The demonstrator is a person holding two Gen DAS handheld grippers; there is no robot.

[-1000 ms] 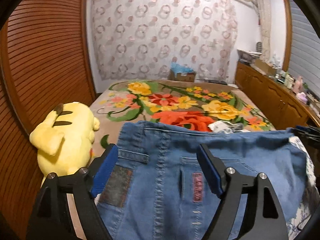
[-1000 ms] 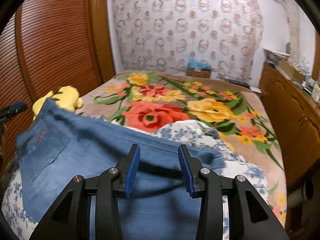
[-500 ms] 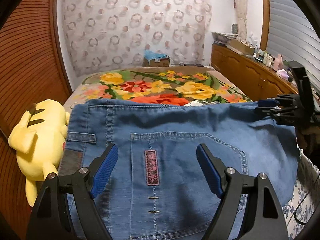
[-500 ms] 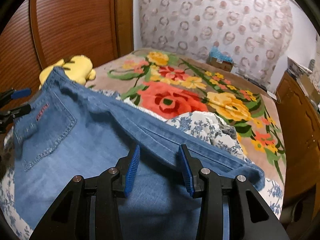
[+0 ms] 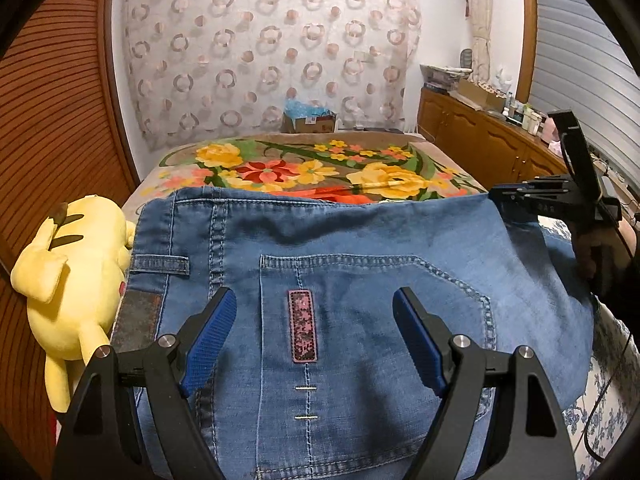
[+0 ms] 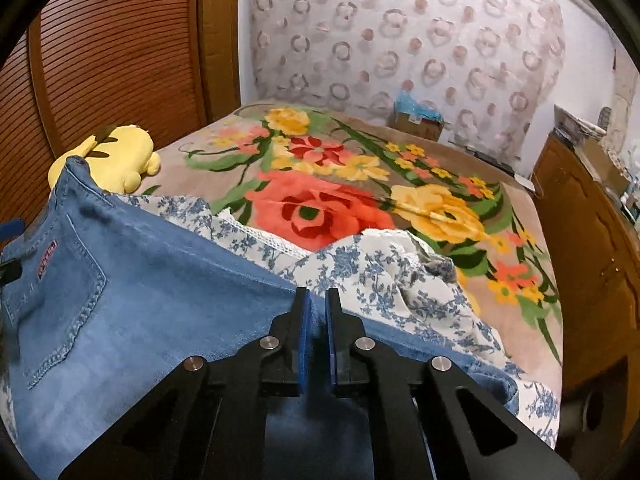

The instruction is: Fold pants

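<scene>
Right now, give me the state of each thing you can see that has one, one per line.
Jeans: spread flat, back pocket up, not yet folded.
Left gripper: open above the pocket.
Right gripper: jaws just closed, pinching the jeans' far edge.
Yellow plush toy: lying beside the jeans.

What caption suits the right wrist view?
Right gripper pinches the jeans edge on a floral bed.

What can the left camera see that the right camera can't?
Only the left view shows the open left claw above the back pocket, and the right claw from the side. Only the right view shows the right claw, which has just closed, pinching the jeans' far edge, plus the blue flowery cloth. Both show the jeans, the yellow plush and the flowered blanket.
</scene>
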